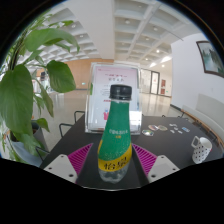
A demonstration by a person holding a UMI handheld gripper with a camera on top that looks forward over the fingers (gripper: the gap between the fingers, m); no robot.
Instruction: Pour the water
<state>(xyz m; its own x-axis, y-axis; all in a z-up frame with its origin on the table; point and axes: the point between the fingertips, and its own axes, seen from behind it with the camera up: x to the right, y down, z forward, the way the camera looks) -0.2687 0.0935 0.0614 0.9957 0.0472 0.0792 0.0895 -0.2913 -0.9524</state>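
A green plastic bottle with a black cap and a yellow label band stands upright between my fingers. My gripper is shut on the bottle: the magenta pads press on its lower body from both sides. The clear bottom of the bottle sits low over the black table. A white mug lies on the table, ahead and to the right of the fingers.
A leafy green plant stands close on the left. A white and pink sign board stands behind the bottle at the table's far edge. Small items lie on the table to its right.
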